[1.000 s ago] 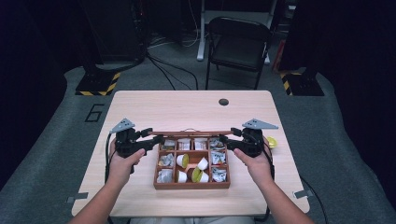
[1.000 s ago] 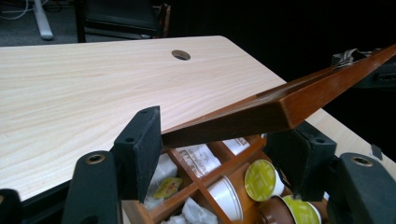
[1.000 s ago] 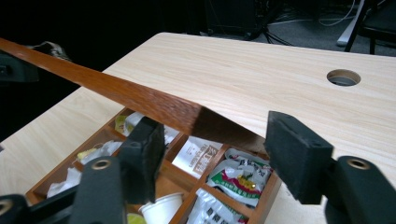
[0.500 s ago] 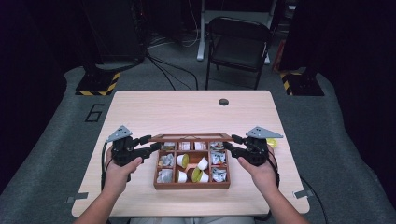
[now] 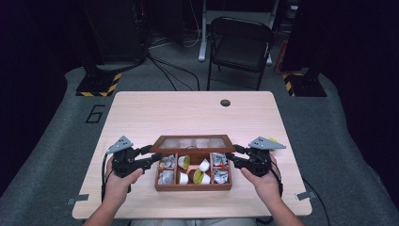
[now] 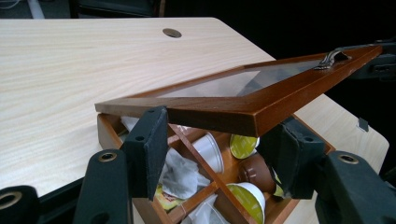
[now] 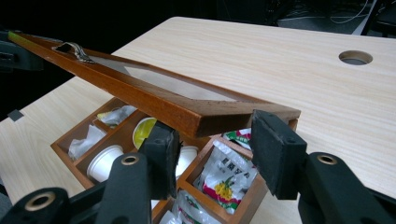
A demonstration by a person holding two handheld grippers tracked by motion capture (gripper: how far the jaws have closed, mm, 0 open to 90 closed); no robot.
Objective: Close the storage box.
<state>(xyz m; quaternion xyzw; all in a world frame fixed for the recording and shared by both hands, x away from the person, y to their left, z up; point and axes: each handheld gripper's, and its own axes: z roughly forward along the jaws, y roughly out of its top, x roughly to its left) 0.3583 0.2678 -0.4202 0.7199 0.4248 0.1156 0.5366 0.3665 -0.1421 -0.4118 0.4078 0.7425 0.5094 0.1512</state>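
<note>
Left gripper [image 5: 154,154] - jaws partly open, have just been closing. The left end of the wooden glass-paned lid [image 5: 193,142] sits between them. In the left gripper view one pad overlaps the lid's side edge and the other sits under its corner. Pinching, or is the lid just resting on the jaws? Cannot tell.

Right gripper [image 5: 231,156] - same story, mirrored. Jaws narrower, also just been closing, the lid's right corner above and between the pads, real squeeze not confirmable.

The lid hangs tilted over the box [image 5: 193,187], low at the back and raised at the front, where its metal handle [image 6: 332,57] is. It covers the back row in the high view. The box is at lower centre of the high view, near the front edge of the table [image 5: 188,113]. Its open compartments hold white and yellow capsules [image 5: 203,165] and foil sachets [image 7: 224,179].

Further out there is a cable hole [image 5: 225,102] in the tabletop and a folding chair [image 5: 240,44] at top centre.

Step (my read): swinging the lid on its back edge with both ends carried together, about midway, probably being lowered shut. The next move calls for both hands moving evenly so the frame doesn't twist. The jaws must then slip out sideways before the lid traps them - and no capsule may stick up above the dividers.
</note>
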